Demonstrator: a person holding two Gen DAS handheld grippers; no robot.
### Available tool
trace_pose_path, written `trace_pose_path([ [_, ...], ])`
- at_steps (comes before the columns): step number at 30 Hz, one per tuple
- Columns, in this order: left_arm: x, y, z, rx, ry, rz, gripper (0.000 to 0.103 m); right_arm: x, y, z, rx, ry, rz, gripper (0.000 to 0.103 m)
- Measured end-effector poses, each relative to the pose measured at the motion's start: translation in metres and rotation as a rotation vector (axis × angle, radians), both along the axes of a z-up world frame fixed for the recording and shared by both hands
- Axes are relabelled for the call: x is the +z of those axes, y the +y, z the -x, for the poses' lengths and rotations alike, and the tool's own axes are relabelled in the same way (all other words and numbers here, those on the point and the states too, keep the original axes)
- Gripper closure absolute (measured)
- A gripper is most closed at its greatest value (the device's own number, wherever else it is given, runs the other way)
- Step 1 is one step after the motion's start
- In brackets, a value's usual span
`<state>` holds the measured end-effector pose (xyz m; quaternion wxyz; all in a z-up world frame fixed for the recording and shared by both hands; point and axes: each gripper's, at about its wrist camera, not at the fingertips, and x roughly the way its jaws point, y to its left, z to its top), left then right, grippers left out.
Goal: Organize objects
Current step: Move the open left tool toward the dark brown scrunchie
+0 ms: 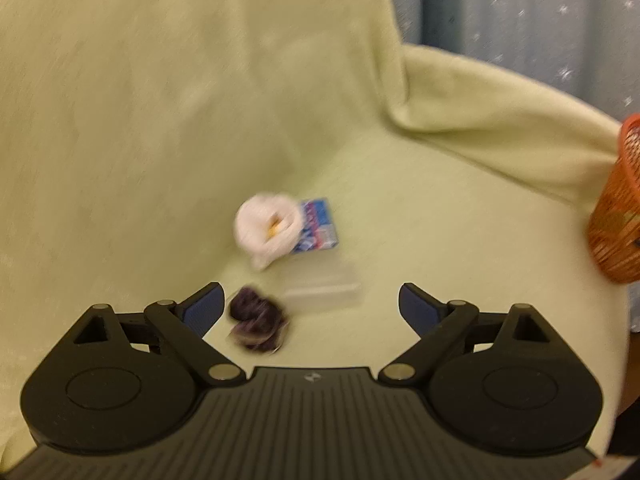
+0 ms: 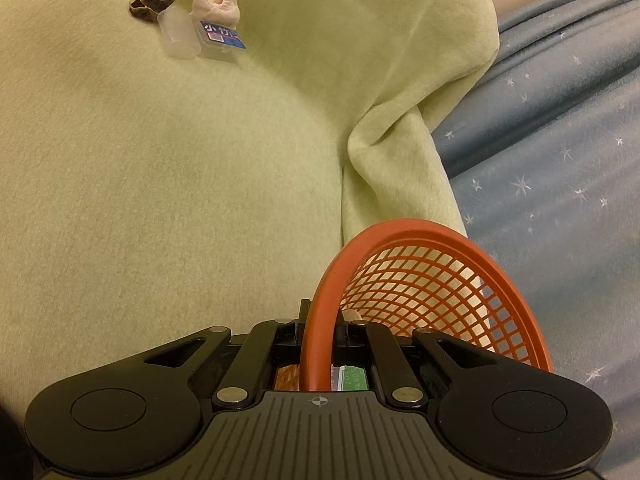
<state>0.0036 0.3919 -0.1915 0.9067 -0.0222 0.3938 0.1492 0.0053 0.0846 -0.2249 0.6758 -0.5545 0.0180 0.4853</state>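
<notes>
Left wrist view, read from its left side across: the left gripper [image 1: 310, 304] has its jaws spread wide with nothing between the blue pads [image 1: 204, 308], and it looks down on a small cluster lying on the pale green blanket [image 1: 120, 120] well in from its folded right edge. Nearest the left finger is a dark scrunchie [image 1: 258, 322]; just beyond it a white rolled cloth [image 1: 266, 228] partly overlaps a blue-printed packet [image 1: 318, 226], and a clear plastic piece [image 1: 324, 288] lies between scrunchie and packet, hard to make out in the blur. At the far right edge of the blanket stands the orange mesh basket [image 1: 618, 204]. Right wrist view shows the same cluster far off toward the blanket's upper left, and the right gripper [image 2: 320, 336] clamped tight on the basket's rim [image 2: 316, 300], holding it tilted beside the blanket's fold, above the blue starred fabric [image 2: 560, 160]. Something with a green label already seems to lie inside the basket, though it is mostly hidden. My reading is that the left gripper is lining up on one of the loose items for transfer. The risks: the things sit so close that closing on the scrunchie could drag the clear piece or nudge the cloth; the soft blanket may bunch into the pads; and the rim-only hold could let the basket swing and spill.
</notes>
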Motion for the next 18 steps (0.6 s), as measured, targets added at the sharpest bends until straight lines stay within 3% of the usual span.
trace_pose_path([
  [8,-0.034,0.017,0.002,0.038,0.023,0.000,0.013,-0.001,0.001,0.001,0.004,-0.007,0.008,0.101],
  [14,-0.057,0.030,-0.011,0.018,0.067,-0.030,0.018,-0.001,0.004,0.000,0.007,-0.010,0.013,0.101],
  [18,-0.069,0.038,-0.017,0.012,0.090,-0.035,0.028,-0.001,0.005,0.001,0.009,-0.010,0.014,0.101],
])
